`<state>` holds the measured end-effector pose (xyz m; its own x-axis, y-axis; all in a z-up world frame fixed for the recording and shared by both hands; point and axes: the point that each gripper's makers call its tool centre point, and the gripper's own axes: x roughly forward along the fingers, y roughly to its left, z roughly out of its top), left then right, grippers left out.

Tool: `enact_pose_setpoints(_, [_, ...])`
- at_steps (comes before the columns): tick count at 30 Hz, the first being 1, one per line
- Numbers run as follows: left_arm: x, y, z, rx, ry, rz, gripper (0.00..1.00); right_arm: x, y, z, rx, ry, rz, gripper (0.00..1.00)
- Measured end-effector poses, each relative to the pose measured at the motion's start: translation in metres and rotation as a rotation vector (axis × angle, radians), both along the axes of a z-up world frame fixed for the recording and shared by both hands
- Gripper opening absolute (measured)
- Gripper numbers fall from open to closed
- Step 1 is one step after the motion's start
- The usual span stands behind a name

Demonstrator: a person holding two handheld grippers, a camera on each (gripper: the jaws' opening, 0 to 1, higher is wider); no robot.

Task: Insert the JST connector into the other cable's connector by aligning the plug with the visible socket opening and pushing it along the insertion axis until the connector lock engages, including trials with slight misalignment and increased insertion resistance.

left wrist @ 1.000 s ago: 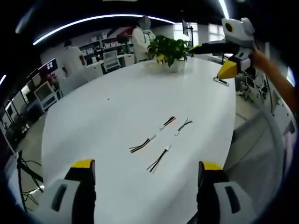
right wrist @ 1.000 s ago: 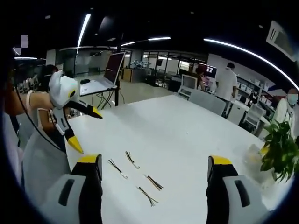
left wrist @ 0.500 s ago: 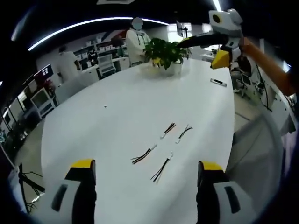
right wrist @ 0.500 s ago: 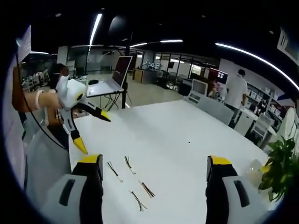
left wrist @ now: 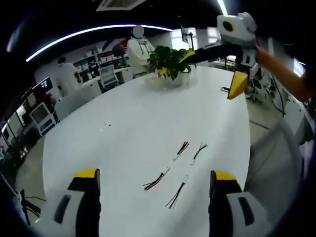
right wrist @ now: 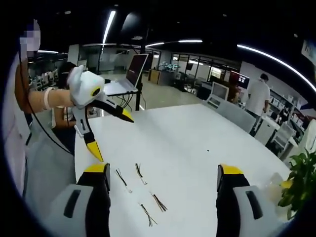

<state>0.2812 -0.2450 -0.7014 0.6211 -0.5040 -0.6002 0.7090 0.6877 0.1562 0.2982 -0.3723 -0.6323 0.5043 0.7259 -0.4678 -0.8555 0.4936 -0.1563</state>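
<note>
Several short JST cables with white connectors lie loose on the white table [left wrist: 123,118]: one pair [left wrist: 181,149] farther out, another pair [left wrist: 157,180] nearer. My left gripper [left wrist: 154,175] hovers open above the table, short of them, holding nothing. My right gripper [left wrist: 212,70] hangs in the air at the upper right, jaws spread wide and empty. In the right gripper view the same cables [right wrist: 139,173] lie just ahead of my open right gripper [right wrist: 163,170], on the table [right wrist: 197,143]. The left gripper [right wrist: 111,132] shows at the left, open, held by a person's arm.
A potted plant [left wrist: 170,59] stands at the far end of the table, also seen as the plant [right wrist: 301,182]. A laptop on a stand [right wrist: 133,74] is beyond the table edge. People and office chairs stand in the background. The table edge runs close on the right [left wrist: 247,148].
Both cameras have shifted, so the cables sit slightly lower and more to the right in the left gripper view. In each view the other gripper looms larger and closer. Both stay open.
</note>
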Motion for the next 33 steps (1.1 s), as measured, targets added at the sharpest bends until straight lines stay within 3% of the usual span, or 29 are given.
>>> enact_pose_setpoints(4, [0.005, -0.002, -0.006, 0.009, 0.006, -0.020, 0.90, 0.004, -0.001, -0.012, 0.001, 0.019, -0.006, 0.86])
enact_pose_setpoints(9, [0.014, -0.005, -0.005, 0.003, -0.010, -0.032, 0.89, 0.007, -0.005, -0.031, 0.051, 0.092, -0.032, 0.84])
enact_pose_setpoints(15, [0.025, -0.006, -0.010, 0.002, -0.012, -0.044, 0.89, 0.016, -0.010, -0.051, 0.030, 0.123, -0.037, 0.81])
enact_pose_setpoints(20, [0.031, -0.007, -0.026, 0.016, 0.018, -0.035, 0.88, 0.025, -0.011, -0.064, 0.029, 0.138, -0.022, 0.80])
enact_pose_setpoints(25, [0.035, -0.015, -0.038, -0.003, 0.060, -0.035, 0.88, 0.028, -0.011, -0.087, 0.037, 0.198, 0.002, 0.79])
enact_pose_setpoints(32, [0.039, -0.024, -0.052, 0.002, 0.067, -0.068, 0.87, 0.031, -0.013, -0.116, 0.033, 0.254, 0.011, 0.75])
enact_pose_setpoints(33, [0.043, -0.031, -0.052, -0.033, 0.032, -0.113, 0.85, 0.029, -0.012, -0.120, 0.031, 0.264, 0.023, 0.74])
